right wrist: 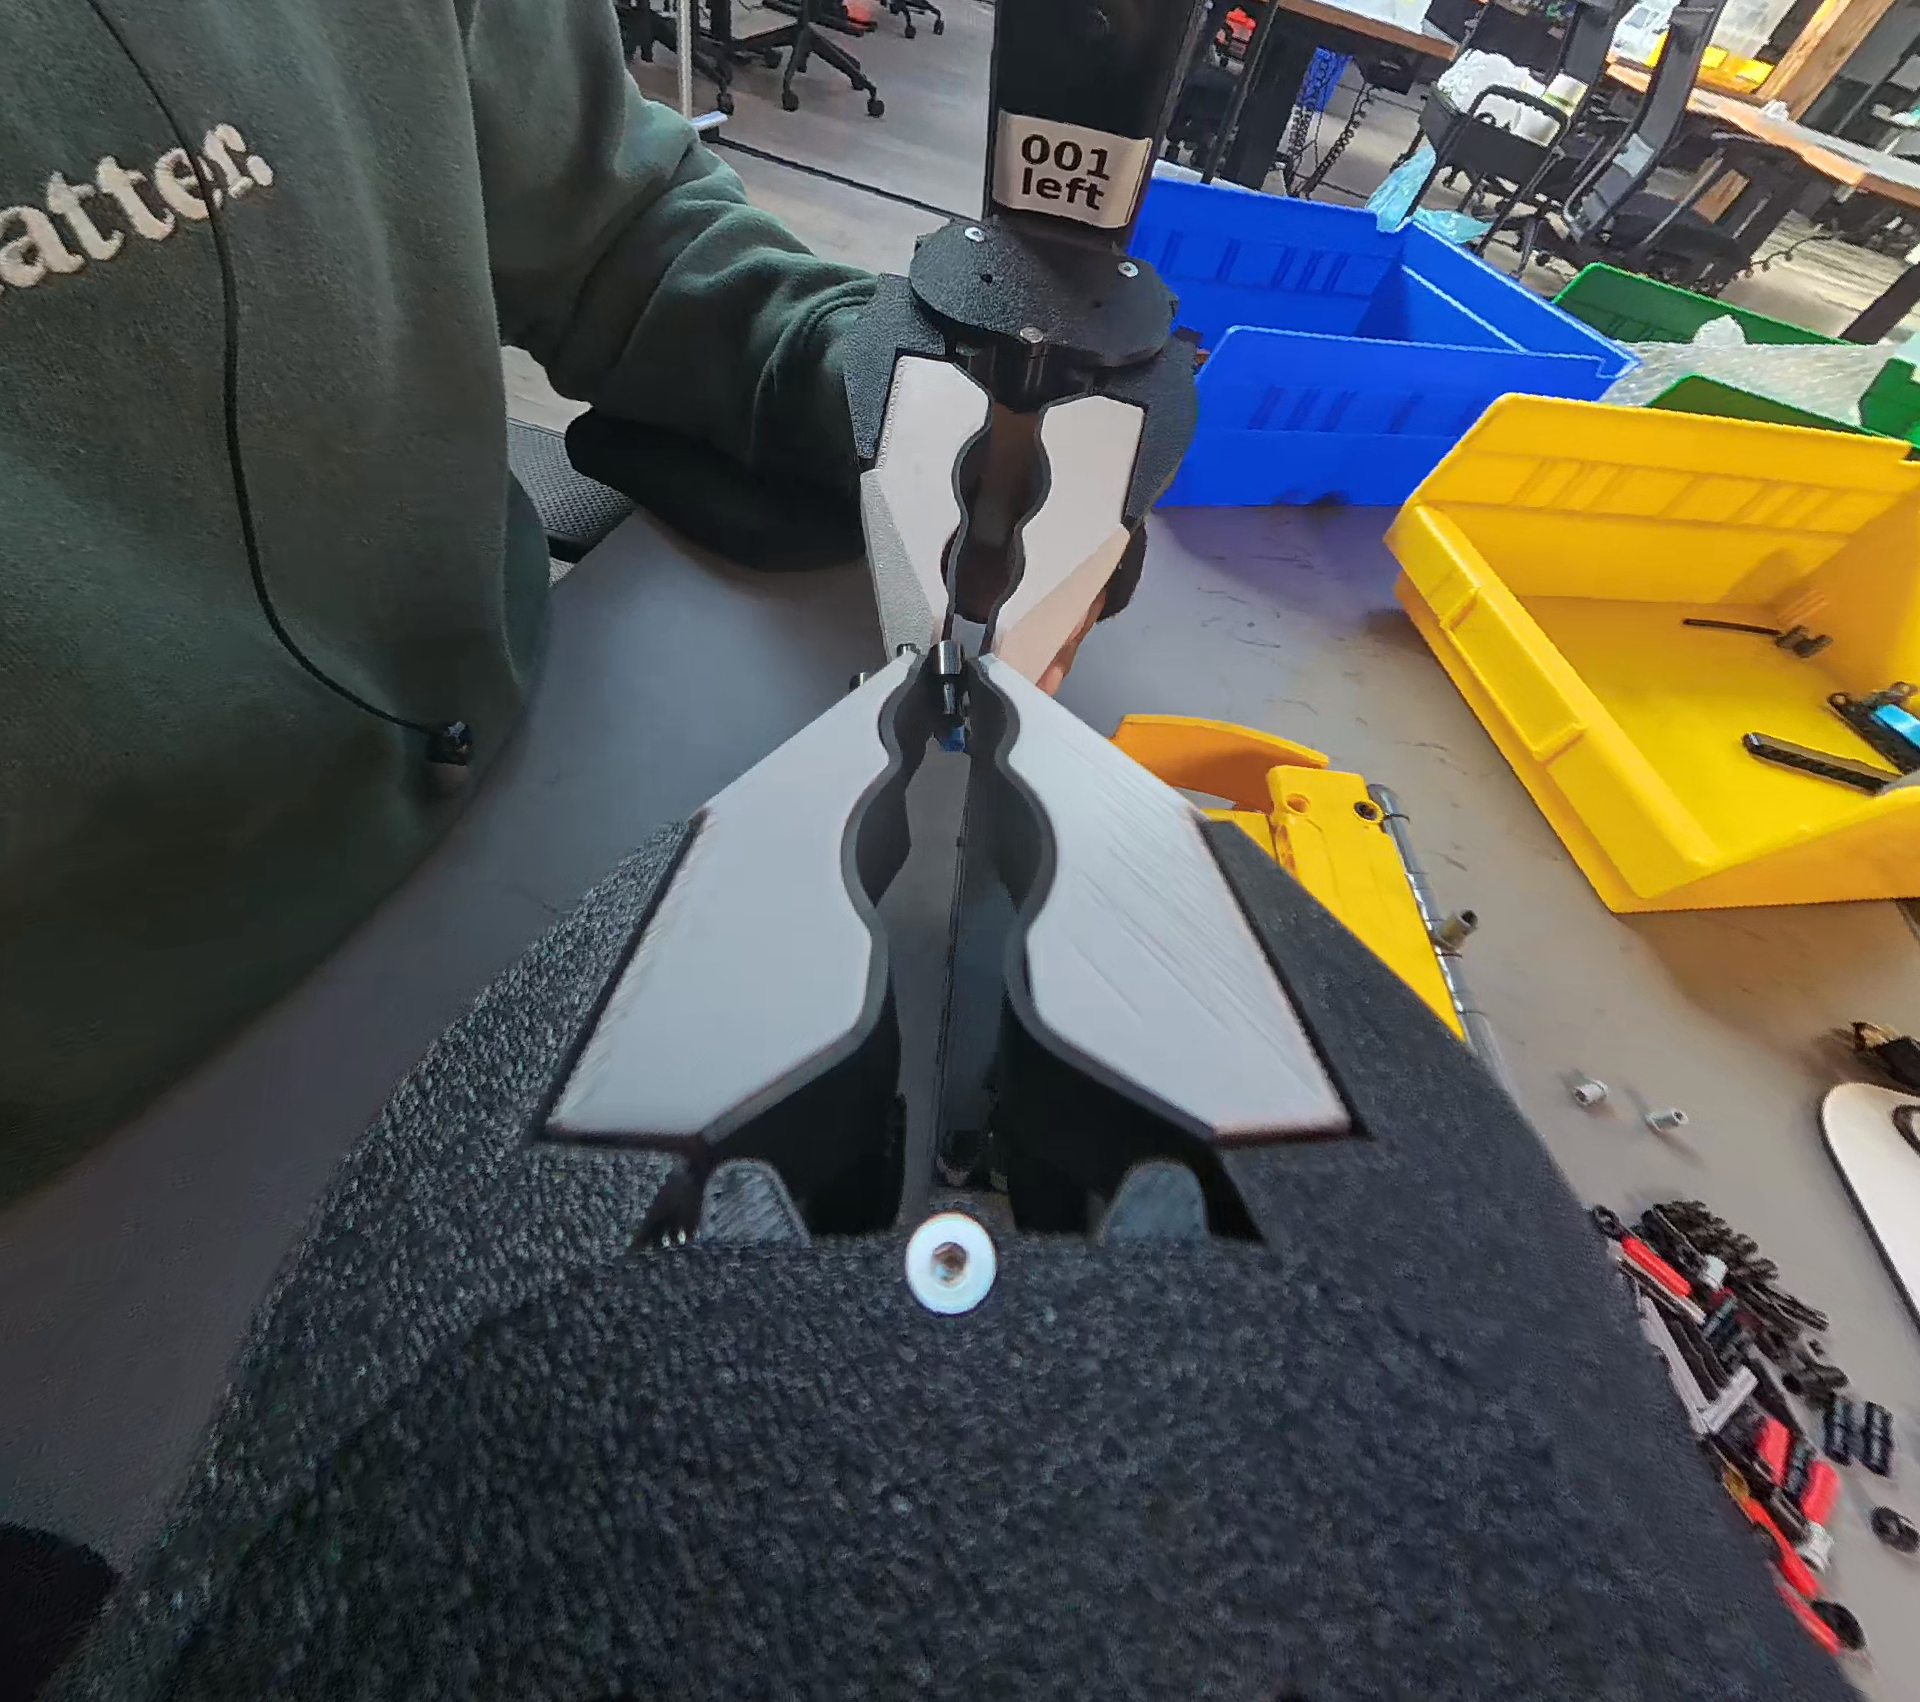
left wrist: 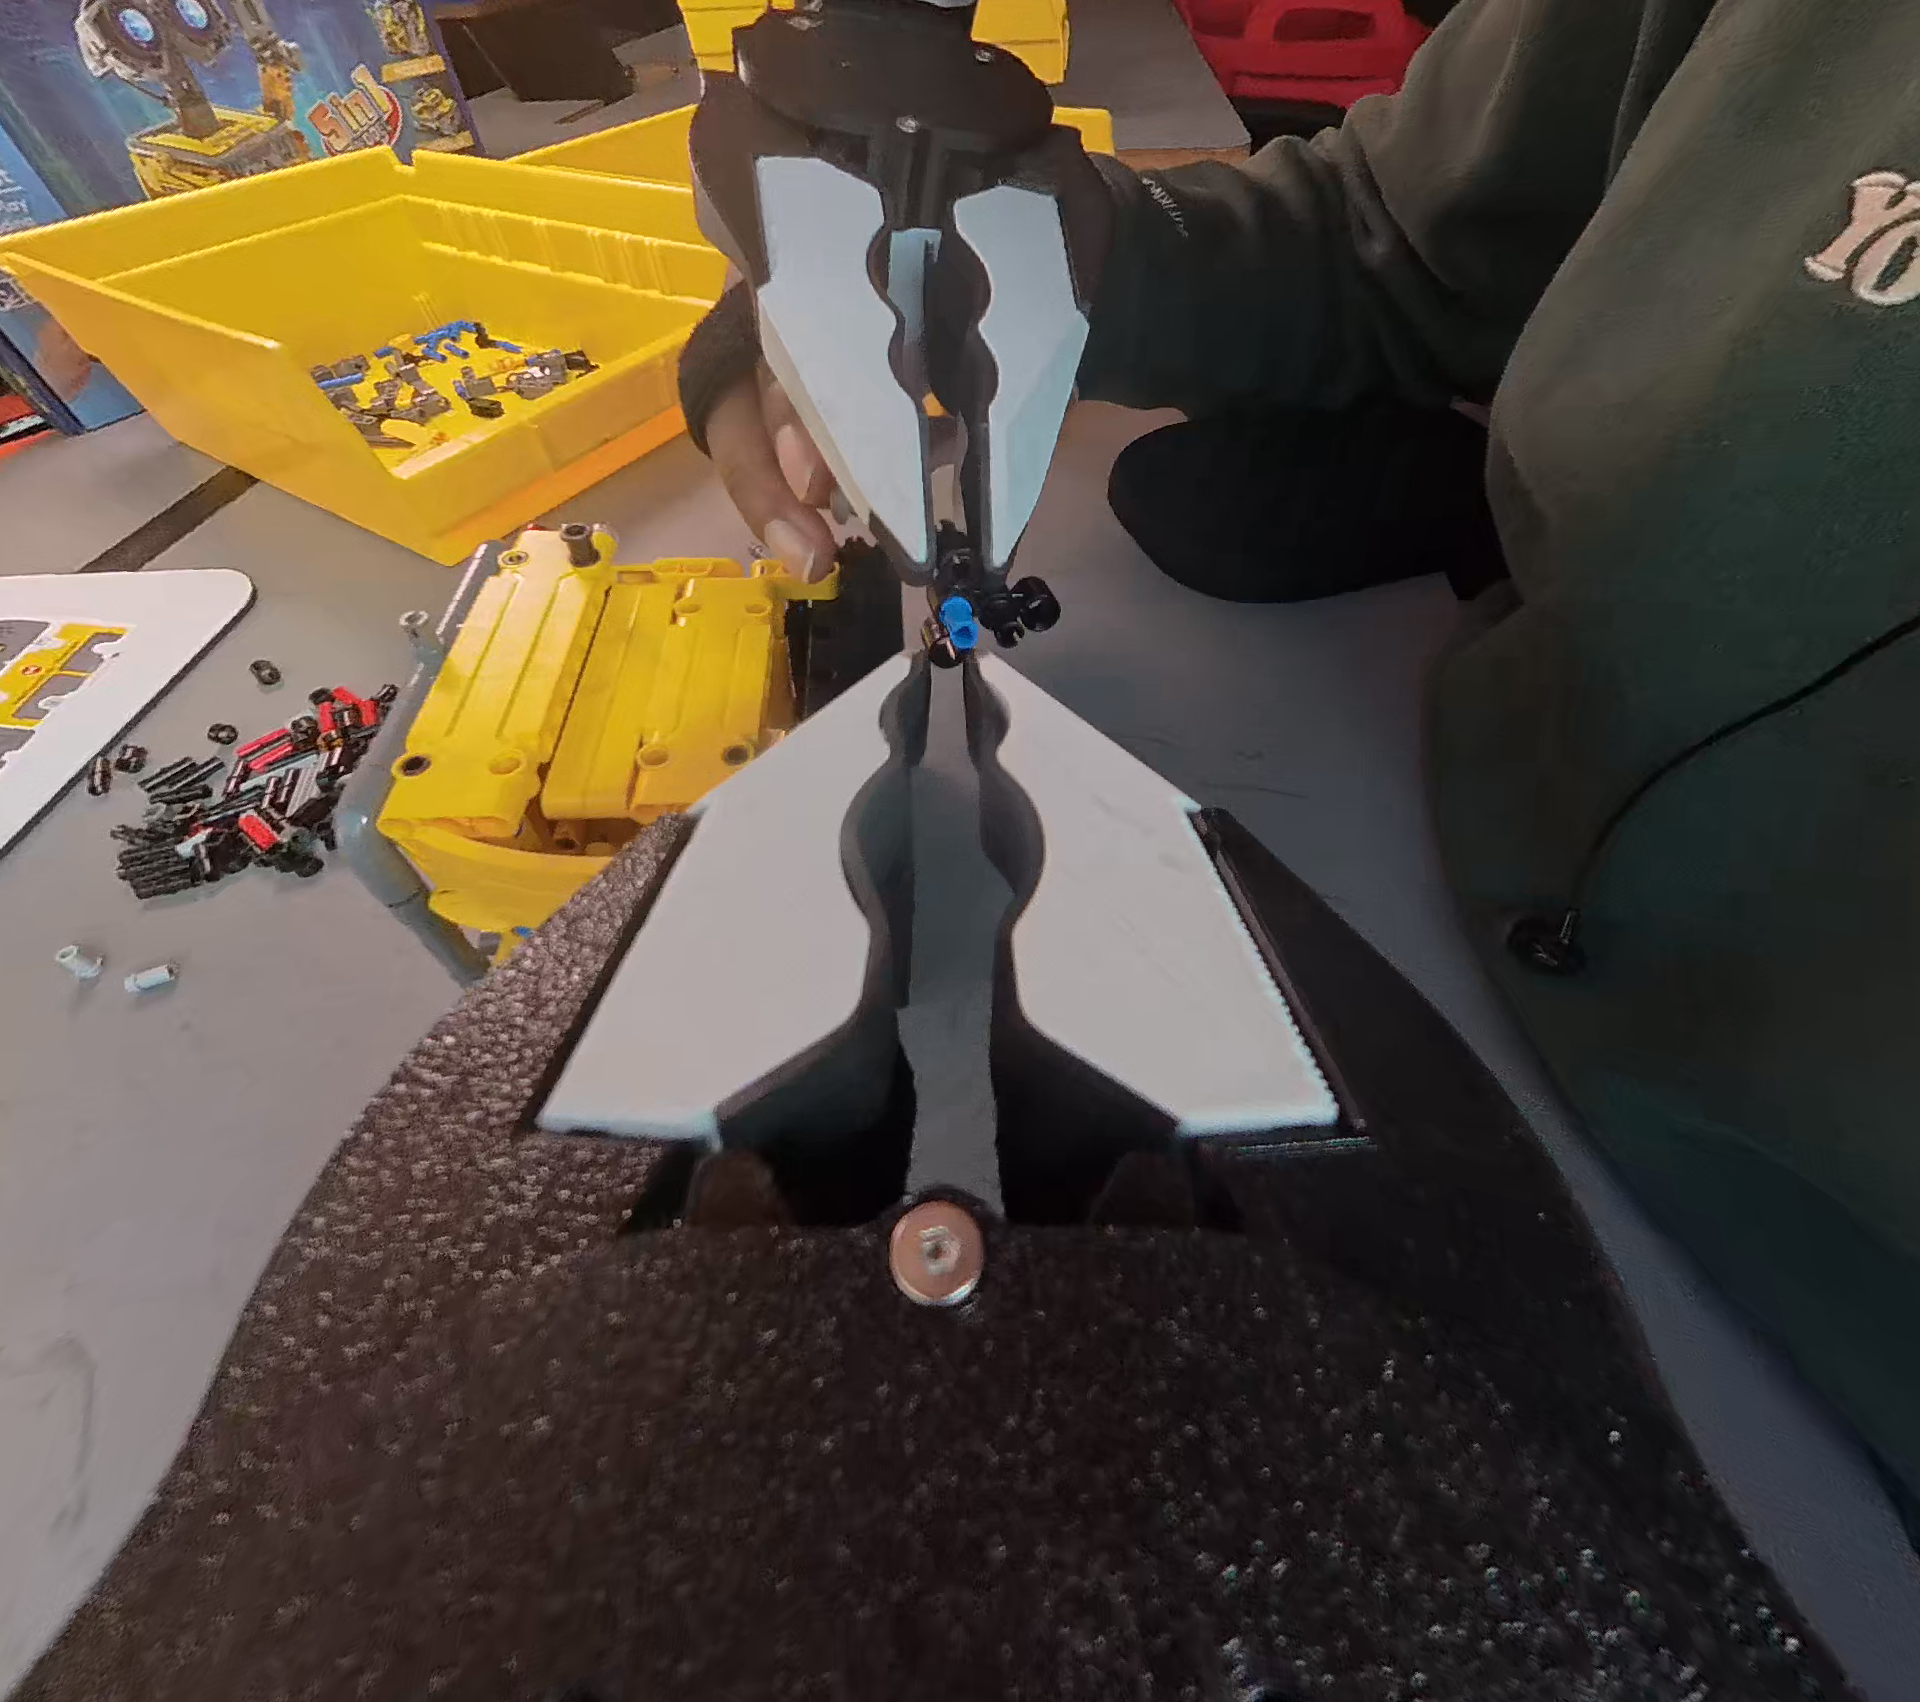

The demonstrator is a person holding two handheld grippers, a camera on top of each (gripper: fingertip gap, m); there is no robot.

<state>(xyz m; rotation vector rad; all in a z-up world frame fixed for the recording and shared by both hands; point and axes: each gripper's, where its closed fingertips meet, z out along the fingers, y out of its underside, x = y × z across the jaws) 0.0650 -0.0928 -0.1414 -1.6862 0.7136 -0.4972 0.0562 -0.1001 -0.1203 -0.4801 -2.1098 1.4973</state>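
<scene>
A grey table (left wrist: 1195, 748) carries everything. Left of the left gripper's tips sits a yellow brick-built assembly (left wrist: 613, 696), with a pile of black and red pins (left wrist: 239, 800) and a white sheet (left wrist: 94, 665) beyond it. Farther ahead, a yellow bin (left wrist: 343, 322) rests there.

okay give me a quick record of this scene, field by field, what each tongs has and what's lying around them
left tongs: shut on small black and blue connector piece
right tongs: shut on the same piece, tip to tip with the left
yellow brick assembly: on the grey table, just beside the tongs
loose black and red pins: piled on the table
yellow bin: holds small dark and blue parts
blue bin: behind the left tongs
person: green sweatshirt sleeve
</scene>
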